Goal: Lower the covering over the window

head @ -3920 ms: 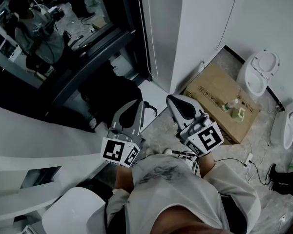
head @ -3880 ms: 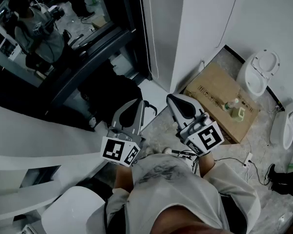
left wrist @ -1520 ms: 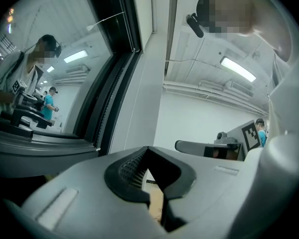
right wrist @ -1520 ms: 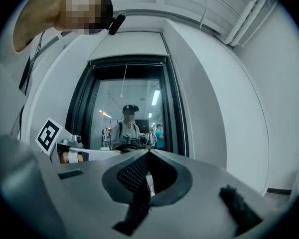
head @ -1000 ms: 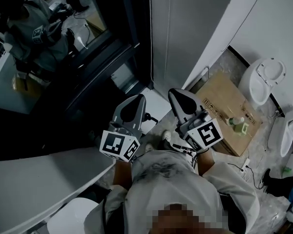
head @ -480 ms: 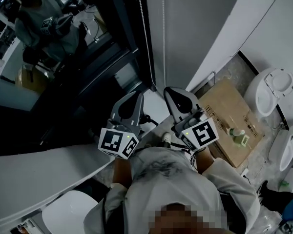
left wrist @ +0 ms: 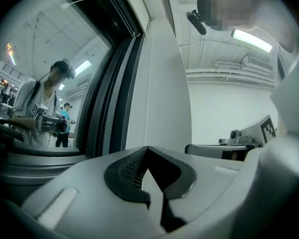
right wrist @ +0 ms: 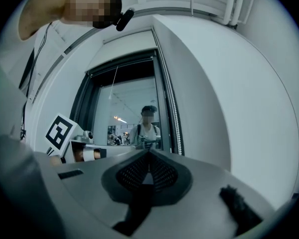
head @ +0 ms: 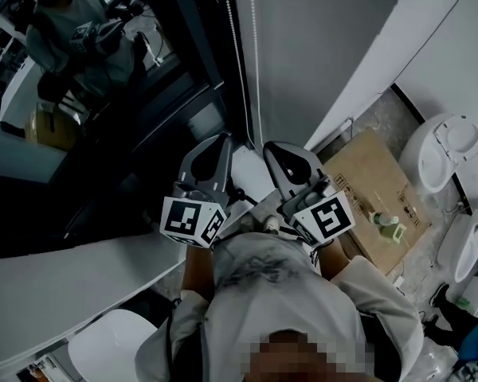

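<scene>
Jaws pressed together and empty, the left hand-held gripper and right hand-held gripper sit mid-frame; the blind's bead chain hangs above them, right of the dark window at upper left.

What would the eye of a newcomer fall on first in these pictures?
First come the left gripper and the right gripper in the middle of the head view, both with jaws shut and empty, pointing at the dark window. In its glass a person shows, and a bead cord hangs beside its frame. At the right, a cardboard box lies near a white toilet.
</scene>
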`<control>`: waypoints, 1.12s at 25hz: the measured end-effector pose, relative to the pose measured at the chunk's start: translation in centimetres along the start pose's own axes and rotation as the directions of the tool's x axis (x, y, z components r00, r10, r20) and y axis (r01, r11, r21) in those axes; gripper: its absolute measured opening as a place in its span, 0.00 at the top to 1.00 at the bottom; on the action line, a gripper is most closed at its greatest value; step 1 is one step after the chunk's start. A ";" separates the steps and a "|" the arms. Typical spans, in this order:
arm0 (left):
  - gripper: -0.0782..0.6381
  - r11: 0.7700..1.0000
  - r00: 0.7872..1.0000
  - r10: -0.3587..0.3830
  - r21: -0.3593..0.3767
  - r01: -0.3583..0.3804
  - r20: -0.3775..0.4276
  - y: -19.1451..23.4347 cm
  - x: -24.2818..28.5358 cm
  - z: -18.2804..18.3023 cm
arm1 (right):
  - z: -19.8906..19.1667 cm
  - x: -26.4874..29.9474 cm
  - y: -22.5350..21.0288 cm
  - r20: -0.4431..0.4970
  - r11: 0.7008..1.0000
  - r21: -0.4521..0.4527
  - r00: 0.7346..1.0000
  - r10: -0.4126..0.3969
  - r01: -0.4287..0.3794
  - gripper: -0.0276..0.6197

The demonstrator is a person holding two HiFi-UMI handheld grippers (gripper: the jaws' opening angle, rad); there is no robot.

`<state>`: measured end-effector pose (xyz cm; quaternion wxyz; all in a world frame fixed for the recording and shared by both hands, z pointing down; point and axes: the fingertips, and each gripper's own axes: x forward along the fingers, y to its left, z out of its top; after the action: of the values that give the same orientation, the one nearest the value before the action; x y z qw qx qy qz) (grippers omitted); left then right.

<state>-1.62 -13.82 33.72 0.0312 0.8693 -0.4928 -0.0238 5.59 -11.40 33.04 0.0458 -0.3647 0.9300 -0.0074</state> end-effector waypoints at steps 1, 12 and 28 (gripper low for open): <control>0.88 1.000 1.000 -0.003 0.002 0.003 0.002 0.2 0.4 0.0 | 0.1 0.0 0.0 0.003 1.000 -0.005 1.000 -0.003 0.003 0.93; 0.84 0.999 0.999 -0.032 0.042 0.033 -0.008 3.1 5.1 -0.5 | -0.4 0.7 -0.4 -0.042 0.997 0.020 0.996 -0.073 0.074 0.93; 0.79 0.997 0.998 -0.061 0.041 0.061 0.005 5.2 11.0 -0.8 | -1.0 0.7 -2.0 -0.049 0.984 -0.029 0.983 -0.175 0.174 0.93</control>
<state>-0.35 -25.85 34.82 0.0113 0.8842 -0.4666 -0.0173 6.32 -13.39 34.04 0.0165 -0.4451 0.8953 -0.0092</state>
